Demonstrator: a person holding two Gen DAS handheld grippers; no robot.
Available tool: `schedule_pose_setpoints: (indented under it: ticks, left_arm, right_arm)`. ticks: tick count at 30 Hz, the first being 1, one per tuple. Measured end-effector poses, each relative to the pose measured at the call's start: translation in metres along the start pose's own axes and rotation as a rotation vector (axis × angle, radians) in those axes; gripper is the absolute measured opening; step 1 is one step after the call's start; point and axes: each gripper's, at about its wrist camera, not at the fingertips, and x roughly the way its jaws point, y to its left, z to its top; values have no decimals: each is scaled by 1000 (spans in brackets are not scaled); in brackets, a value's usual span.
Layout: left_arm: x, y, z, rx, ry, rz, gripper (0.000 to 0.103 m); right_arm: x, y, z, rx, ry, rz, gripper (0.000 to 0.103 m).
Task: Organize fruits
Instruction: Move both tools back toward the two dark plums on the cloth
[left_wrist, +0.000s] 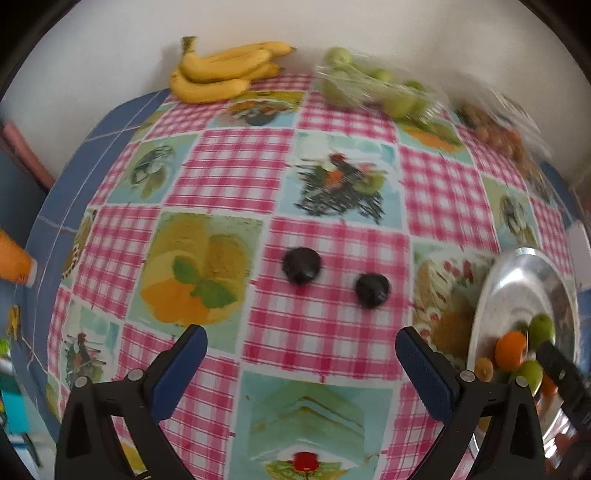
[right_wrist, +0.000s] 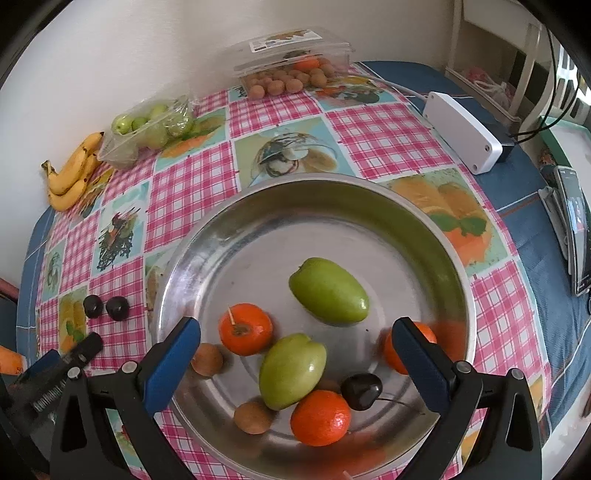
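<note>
Currently the left hand-held gripper (left_wrist: 301, 354) points steeply down over the surface (left_wrist: 229, 173), which is covered by a pink-checked cloth with fruit pictures; its blue-padded jaws stand wide apart with nothing between them. Two dark cherries (left_wrist: 302, 266) lie on the cloth just ahead of its fingertips, near each other but not touching, well short of the metal tray (left_wrist: 517, 280) at the right edge of that view. The right hand-held gripper (right_wrist: 295, 349) is likewise tilted steeply downward, directly above the metal tray (right_wrist: 258, 206), jaws fully spread and empty. Inside the tray lie two green fruits (right_wrist: 328, 290), one near the middle and one nearer the gripper, three oranges (right_wrist: 245, 328), the right one partly hidden behind the right finger, two small brown fruits (right_wrist: 207, 360) and one dark cherry with stem (right_wrist: 361, 390). The nearer green fruit touches the front orange. At the far edge of the surface, against the wall, rest a bunch of bananas (right_wrist: 74, 173), a clear bag of green fruits (right_wrist: 147, 129) and a clear plastic box of small brown fruits (right_wrist: 291, 70). A white box with a cable (right_wrist: 461, 131) sits to the right on the blue cloth. The left gripper's finger shows at the lower left of the right wrist view, beside the loose cherries.
</note>
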Motion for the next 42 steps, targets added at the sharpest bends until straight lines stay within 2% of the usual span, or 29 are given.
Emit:
schedule_pose_setpoints:
  ticks: [7, 11, 20, 29, 42]
  left_arm:
    - [-6, 41, 15, -92, -25, 24, 103]
    - [-5, 60, 22, -123, -26, 31, 103]
    - [1, 87, 26, -154, -24, 27, 103]
    - [1, 104, 30, -180, -40, 17, 103]
    - [4, 138, 29, -261, -30, 35, 103]
  right_arm:
    - [7, 2, -4, 21, 34, 51, 103]
    - [9, 6, -5, 23, 41, 53, 103]
    - [5, 28, -1, -9, 9, 79, 103]
    - [-6, 71, 1, -59, -53, 144, 103]
    - [3, 148, -14, -186, -20, 197, 103]
